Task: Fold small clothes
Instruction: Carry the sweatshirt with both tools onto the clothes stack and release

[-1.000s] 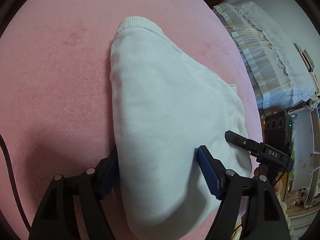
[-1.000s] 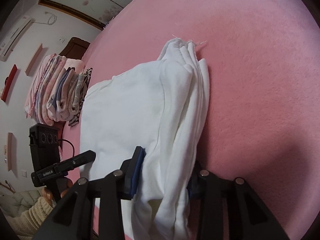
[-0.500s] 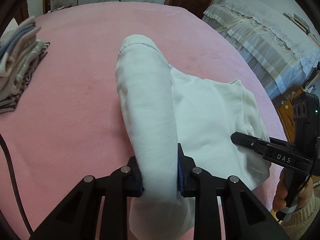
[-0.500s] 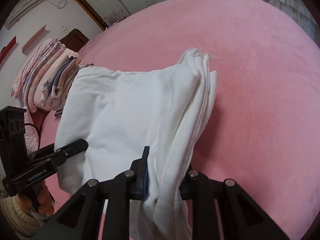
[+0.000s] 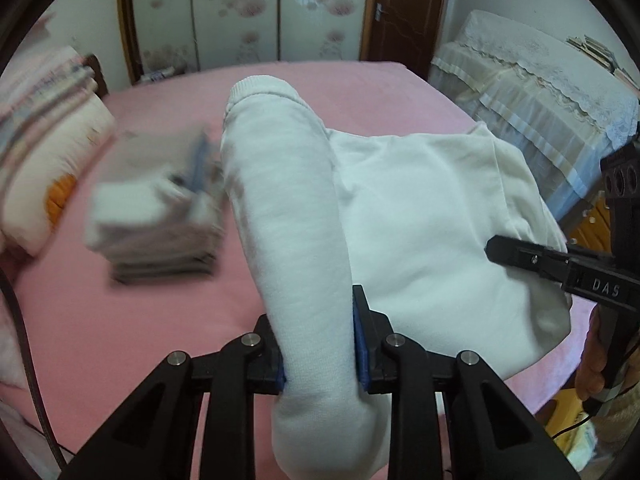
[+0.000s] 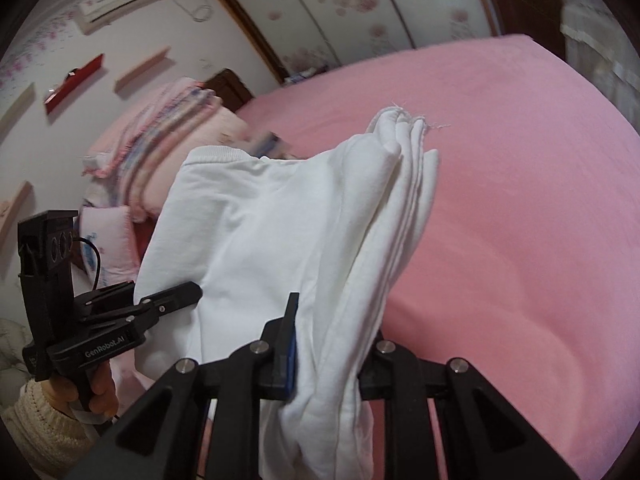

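Both ends of the white garment [image 5: 420, 216] are pinched and it hangs lifted above the pink bed [image 6: 520, 184]: the left gripper [image 5: 320, 344] has just clamped its blue pads on a rolled, ribbed-cuffed part, and the right gripper [image 6: 332, 344] has just closed on a bunch of layered edges. This looks like the carry-over stage of a fold (or a transfer toward the blurred stack of folded clothes [image 5: 160, 216]). The next move probably calls for both hands travelling level together, then lowering the cloth flat without letting the layers slip.
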Demonstrator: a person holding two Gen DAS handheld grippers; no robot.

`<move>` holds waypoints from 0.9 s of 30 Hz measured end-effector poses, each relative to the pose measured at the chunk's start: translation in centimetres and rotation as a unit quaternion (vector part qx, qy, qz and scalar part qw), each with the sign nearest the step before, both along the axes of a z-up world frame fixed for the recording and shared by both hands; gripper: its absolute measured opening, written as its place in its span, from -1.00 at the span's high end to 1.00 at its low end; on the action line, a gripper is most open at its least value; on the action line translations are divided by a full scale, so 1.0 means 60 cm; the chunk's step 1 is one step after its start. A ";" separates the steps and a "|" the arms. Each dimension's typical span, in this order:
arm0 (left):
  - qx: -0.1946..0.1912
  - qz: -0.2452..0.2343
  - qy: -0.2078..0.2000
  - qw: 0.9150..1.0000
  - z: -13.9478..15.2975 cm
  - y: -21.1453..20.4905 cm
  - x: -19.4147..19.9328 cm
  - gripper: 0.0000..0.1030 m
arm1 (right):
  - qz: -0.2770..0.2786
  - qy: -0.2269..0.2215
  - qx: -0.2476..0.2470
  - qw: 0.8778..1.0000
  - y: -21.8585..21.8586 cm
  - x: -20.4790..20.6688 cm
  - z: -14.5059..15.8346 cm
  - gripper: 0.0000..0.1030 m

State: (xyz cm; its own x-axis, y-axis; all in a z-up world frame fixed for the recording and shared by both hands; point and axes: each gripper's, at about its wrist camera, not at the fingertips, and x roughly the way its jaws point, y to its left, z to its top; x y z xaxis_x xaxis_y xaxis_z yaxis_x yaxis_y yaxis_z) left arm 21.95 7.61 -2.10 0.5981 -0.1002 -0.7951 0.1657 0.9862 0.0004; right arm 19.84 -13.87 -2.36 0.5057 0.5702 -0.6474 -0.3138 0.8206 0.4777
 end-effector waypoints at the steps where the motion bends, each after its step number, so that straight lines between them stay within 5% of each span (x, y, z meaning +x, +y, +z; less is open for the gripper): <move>1: 0.013 0.004 -0.006 1.000 0.026 0.032 0.012 0.54 | 0.009 -0.009 0.005 1.000 0.036 0.019 0.024 0.64; 7: 0.022 0.056 -0.020 0.998 0.147 0.242 0.123 0.53 | 0.038 -0.022 0.039 0.998 0.231 0.168 0.119 0.64; 11: 0.037 0.081 -0.024 0.996 0.168 0.346 0.217 0.52 | 0.025 -0.021 0.052 0.998 0.347 0.270 0.140 0.64; 18: -0.003 0.128 0.009 0.992 0.083 0.461 0.384 0.51 | 0.000 0.000 0.048 0.999 0.468 0.409 0.082 0.64; 27: -0.033 0.131 0.062 0.989 -0.071 0.484 0.488 0.48 | -0.033 0.087 0.069 0.993 0.465 0.488 -0.092 0.64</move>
State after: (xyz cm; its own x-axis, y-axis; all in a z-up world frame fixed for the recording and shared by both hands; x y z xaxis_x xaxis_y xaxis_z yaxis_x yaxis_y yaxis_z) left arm 51.21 36.63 -6.33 0.5093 -0.0083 -0.8605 -0.1003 0.9926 -0.0689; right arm 49.12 14.05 -7.87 0.4332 0.6283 -0.6462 -0.1644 0.7601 0.6287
